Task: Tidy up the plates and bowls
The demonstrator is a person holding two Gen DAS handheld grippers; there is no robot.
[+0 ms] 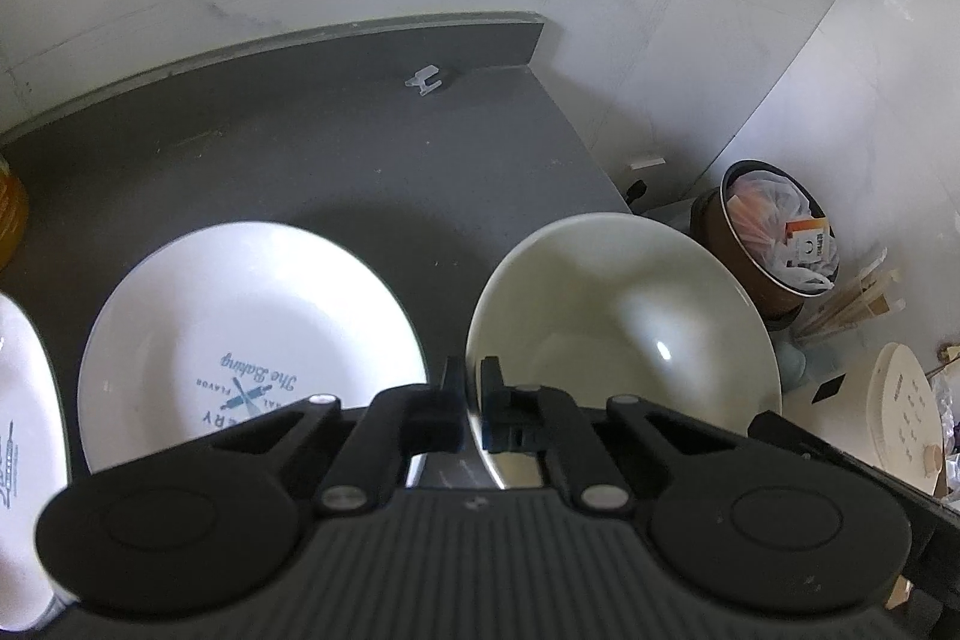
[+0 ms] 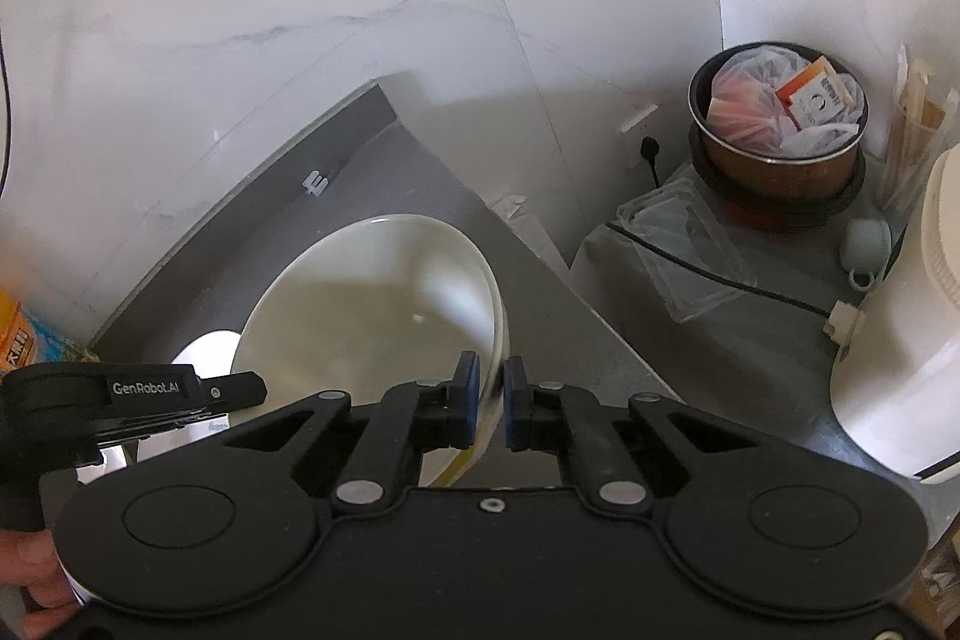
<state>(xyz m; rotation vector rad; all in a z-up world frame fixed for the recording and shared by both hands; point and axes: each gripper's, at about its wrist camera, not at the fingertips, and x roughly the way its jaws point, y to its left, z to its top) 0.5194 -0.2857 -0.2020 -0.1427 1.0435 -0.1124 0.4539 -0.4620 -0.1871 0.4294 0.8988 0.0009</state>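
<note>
Both tongs are pinched onto the rim of the cream bowl (image 1: 624,334): the left tongs (image 1: 472,381) grip its near-left edge, the right tongs (image 2: 492,381) its right edge. The bowl sits on the grey desk (image 1: 312,160); a printed white plate (image 1: 252,340) lies just left of the left tongs

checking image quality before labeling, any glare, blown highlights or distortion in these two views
Left wrist view: printed plate is blown out white, a small glint sits inside the cream bowl, and the counter edge bows from the fisheye. Right wrist view: bowl shows soft reflections, wall seams curve.
</note>
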